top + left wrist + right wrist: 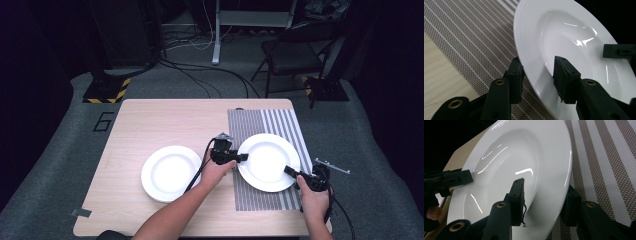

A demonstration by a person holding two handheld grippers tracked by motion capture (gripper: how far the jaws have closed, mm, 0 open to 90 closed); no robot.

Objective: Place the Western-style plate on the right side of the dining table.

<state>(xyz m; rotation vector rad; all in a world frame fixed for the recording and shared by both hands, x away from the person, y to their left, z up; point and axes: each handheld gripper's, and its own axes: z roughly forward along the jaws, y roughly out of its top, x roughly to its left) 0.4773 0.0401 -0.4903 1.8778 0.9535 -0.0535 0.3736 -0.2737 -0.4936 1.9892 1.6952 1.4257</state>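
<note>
dim room, lit table, glare streaks on plate [574, 37].

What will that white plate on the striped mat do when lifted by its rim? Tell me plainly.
The white plate looks rigid, likely ceramic, so it should lift without flexing but could chip if dropped. Its glossy glaze suggests it may slip between the pads. With the left gripper and right gripper straddling opposite rims over the striped mat, it should probably stay level.

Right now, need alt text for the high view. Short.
A person's two handheld grippers straddle opposite rims of a white plate over a striped placemat: left gripper at its left edge, right gripper at its lower right. A second white plate sits left on the wooden table.
</note>
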